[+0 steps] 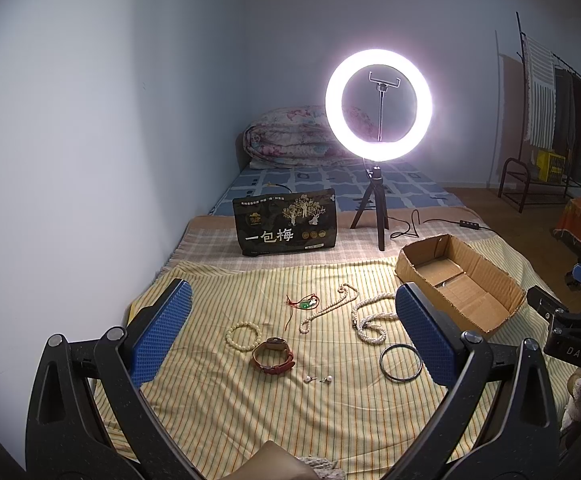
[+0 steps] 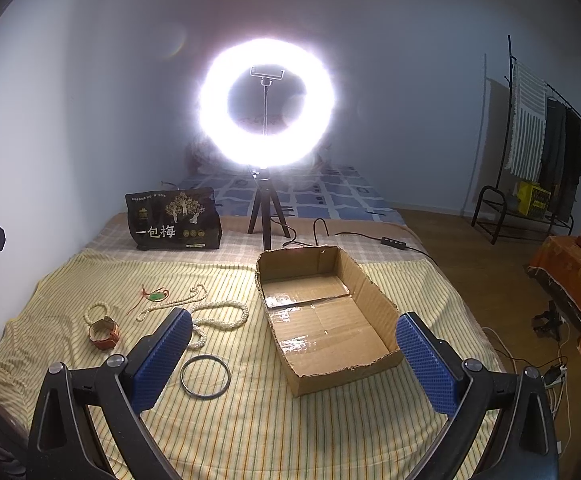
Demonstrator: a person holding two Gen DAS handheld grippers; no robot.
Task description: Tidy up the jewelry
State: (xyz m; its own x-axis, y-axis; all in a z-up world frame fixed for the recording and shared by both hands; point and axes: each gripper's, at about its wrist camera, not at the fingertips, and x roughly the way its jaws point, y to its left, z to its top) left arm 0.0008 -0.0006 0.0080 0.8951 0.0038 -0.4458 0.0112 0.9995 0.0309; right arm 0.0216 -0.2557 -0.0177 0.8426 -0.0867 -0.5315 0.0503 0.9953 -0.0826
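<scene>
Black pouch (image 1: 285, 222) lettered "一包梅", left claw (image 1: 292, 334) and right claw (image 2: 293, 354) spread wide, empty.

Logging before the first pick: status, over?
Left tool and right tool open, empty. Jewelry loose on striped cloth; cardboard box empty. Nothing in the way.

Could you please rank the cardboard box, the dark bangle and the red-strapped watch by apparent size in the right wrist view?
1. Cardboard box, clearly the largest.
2. Dark bangle.
3. Red-strapped watch, though it lies slightly farther away, so this ranking against the bangle is unsure.
</scene>
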